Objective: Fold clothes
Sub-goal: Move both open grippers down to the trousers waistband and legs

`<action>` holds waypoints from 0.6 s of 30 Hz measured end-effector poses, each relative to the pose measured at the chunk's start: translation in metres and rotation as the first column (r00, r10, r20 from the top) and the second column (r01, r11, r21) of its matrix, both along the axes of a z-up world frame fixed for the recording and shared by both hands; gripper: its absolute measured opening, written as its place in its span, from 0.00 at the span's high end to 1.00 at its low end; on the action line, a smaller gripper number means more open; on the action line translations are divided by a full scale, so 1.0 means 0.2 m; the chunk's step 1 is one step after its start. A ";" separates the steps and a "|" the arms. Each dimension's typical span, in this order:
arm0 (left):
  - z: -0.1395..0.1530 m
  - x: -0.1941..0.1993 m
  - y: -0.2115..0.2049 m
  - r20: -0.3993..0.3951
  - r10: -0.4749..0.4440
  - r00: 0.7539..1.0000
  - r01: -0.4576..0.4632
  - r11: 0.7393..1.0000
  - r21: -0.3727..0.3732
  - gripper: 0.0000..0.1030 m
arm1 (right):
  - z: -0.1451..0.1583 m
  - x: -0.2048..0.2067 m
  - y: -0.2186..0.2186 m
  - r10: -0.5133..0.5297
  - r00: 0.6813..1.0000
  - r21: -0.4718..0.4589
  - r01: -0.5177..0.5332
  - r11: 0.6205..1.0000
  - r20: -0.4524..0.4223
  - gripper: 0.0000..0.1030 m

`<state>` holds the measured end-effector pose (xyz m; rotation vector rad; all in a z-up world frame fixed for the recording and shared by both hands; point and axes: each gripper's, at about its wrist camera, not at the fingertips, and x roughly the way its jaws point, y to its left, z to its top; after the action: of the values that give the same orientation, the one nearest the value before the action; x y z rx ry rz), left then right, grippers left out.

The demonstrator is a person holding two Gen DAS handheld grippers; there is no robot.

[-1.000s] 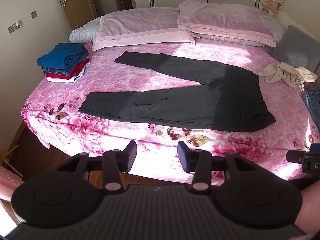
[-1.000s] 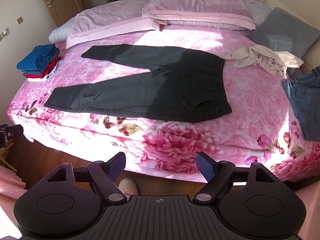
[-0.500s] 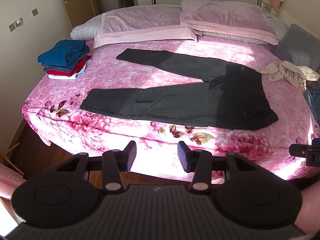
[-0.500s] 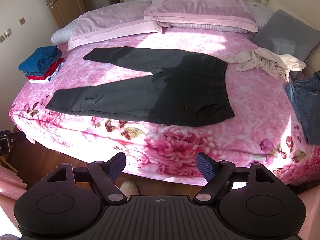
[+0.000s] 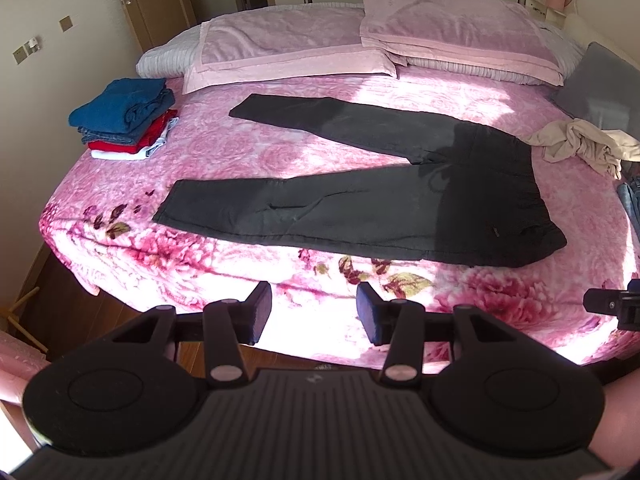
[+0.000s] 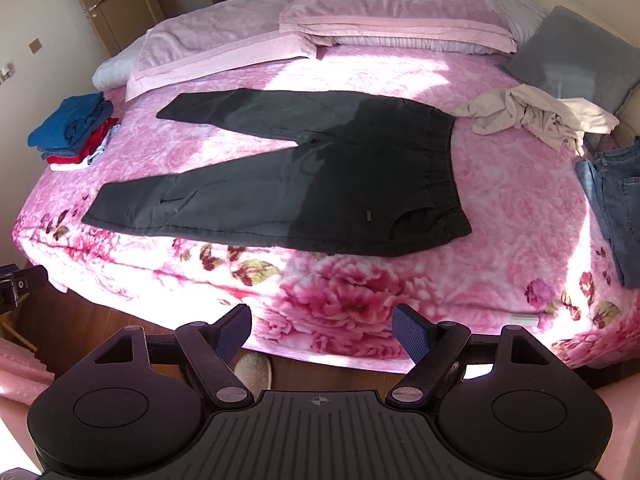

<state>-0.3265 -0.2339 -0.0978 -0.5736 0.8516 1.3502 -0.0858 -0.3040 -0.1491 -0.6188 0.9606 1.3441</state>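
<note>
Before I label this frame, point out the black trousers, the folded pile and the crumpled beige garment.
black trousers (image 6: 360, 184): right wrist view, seat area.
folded pile (image 5: 120, 108): left wrist view, top blue item.
crumpled beige garment (image 6: 532, 116): right wrist view, middle folds.

Sunlit pink floral bed (image 5: 208, 256), wooden door (image 5: 148, 4), perhaps wardrobe panels behind

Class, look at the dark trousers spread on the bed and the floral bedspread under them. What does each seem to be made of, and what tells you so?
Dark trousers: probably a matte woven cotton or thin denim; they lie flat with crisp edges, a gathered waistband and no shine.
Floral bedspread: likely a plush fleece or velvety synthetic; its surface looks fuzzy and softly glossy in the sunlight.
</note>
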 end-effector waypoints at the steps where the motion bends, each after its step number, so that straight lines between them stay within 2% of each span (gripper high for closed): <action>1: -0.01 0.01 0.03 0.002 -0.005 1.000 0.005 1.000 -0.003 0.58 | 0.00 0.01 0.02 -0.005 1.000 0.000 0.005 1.000 0.004 0.22; 7: -0.09 0.07 0.29 0.017 -0.050 0.999 0.051 0.998 -0.028 0.58 | -0.05 0.09 0.19 -0.086 0.996 -0.018 0.086 0.996 0.020 0.22; 12: -0.13 0.02 0.66 0.014 -0.100 0.995 0.101 0.993 -0.054 0.58 | -0.09 0.14 0.42 -0.168 0.986 -0.037 0.169 0.985 0.018 0.22; 18: -0.17 -0.10 1.15 -0.004 -0.162 0.987 0.161 0.983 -0.088 0.58 | -0.15 0.20 0.73 -0.303 0.953 -0.066 0.303 0.951 0.002 0.22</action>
<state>-0.3473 -0.0046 -0.1318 -0.5535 0.9497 1.1740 -0.0460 -0.1585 -0.1800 -0.4914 1.0633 1.0462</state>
